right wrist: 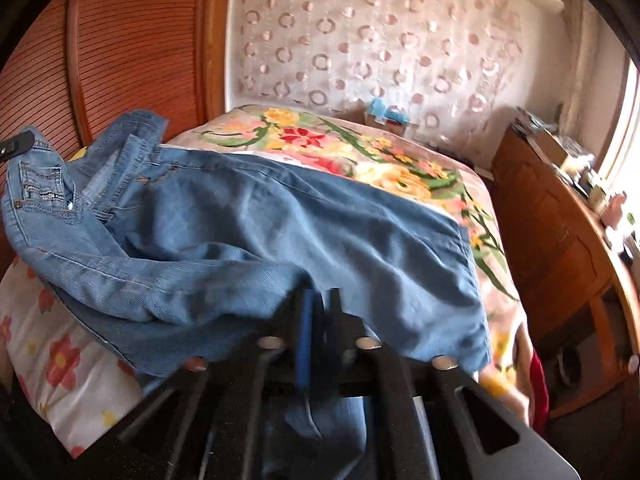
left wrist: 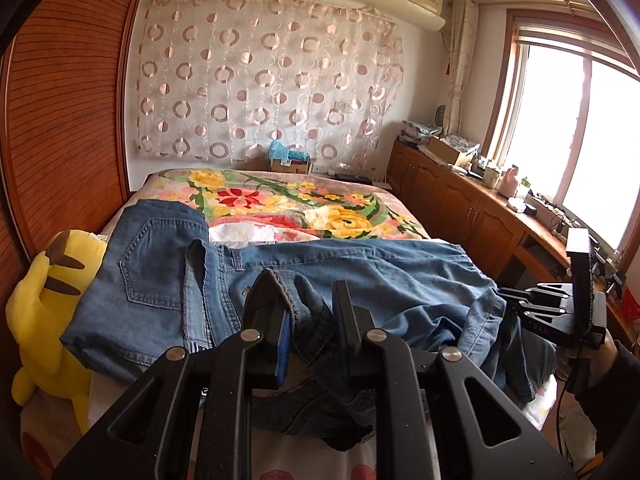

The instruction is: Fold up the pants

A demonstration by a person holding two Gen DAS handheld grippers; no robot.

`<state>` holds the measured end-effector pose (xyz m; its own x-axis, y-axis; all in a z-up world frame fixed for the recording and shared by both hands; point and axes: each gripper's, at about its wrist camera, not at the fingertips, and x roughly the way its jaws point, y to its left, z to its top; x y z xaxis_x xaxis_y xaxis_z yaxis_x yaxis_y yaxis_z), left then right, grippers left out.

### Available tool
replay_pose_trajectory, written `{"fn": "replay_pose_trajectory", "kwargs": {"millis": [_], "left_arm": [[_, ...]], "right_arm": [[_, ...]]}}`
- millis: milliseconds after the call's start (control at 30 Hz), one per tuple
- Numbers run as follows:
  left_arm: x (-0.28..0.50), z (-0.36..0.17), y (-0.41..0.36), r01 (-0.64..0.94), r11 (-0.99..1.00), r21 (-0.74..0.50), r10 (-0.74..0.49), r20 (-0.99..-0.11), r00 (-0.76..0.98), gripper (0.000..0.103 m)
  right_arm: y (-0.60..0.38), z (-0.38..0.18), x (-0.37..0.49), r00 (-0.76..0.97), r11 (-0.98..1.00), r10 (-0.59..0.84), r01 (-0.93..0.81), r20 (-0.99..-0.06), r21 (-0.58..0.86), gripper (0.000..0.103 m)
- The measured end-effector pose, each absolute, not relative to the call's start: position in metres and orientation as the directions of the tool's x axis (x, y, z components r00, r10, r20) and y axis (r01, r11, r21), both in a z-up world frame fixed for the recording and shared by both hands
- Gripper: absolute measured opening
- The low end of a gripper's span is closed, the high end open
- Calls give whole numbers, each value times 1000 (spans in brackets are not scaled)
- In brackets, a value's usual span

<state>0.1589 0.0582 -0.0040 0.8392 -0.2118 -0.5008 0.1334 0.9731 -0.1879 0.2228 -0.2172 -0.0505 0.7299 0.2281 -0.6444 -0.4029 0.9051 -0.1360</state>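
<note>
Left wrist view: the left gripper (left wrist: 308, 320) pinched a denim fold of the jeans (left wrist: 360, 272), which lay across the floral bed (left wrist: 280, 200). Right wrist view: the right gripper (right wrist: 320, 312) stood narrowly parted at the jeans' (right wrist: 280, 232) edge; grip unclear.

Left hand-held gripper (left wrist: 310, 300): matte black body with two cut-out linkage arms on each side, pinned by round silver rivets; one finger carries a blue pad on its inner face. Right hand-held gripper (right wrist: 320, 312): same black linkage, silver rivets and blue pad, blurred. From the left wrist view, the person's hand (left wrist: 588, 356) emerges from a dark sleeve (left wrist: 616, 396), beside a thin black cable (left wrist: 562, 404).
</note>
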Motion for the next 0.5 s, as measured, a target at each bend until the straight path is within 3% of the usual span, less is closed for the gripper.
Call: {"fn": "replay_pose_trajectory", "kwargs": {"millis": [67,100,500], "left_arm": [[162,-7,58,127,973,-192,-209,-507,837,19],[164,-8,59,122,973,-194,-206,-509,836,19],[167,-10,61,100,975,-200,-190,-508,840,20]], "right_arm": [[-226,-48,212,747,915,228,-384,-625,-125,39],[-232,-47,206,746,915,250,-391,-617,-102,40],[-281,-81,113,682,913,286,-407,-674,-25,40]]}}
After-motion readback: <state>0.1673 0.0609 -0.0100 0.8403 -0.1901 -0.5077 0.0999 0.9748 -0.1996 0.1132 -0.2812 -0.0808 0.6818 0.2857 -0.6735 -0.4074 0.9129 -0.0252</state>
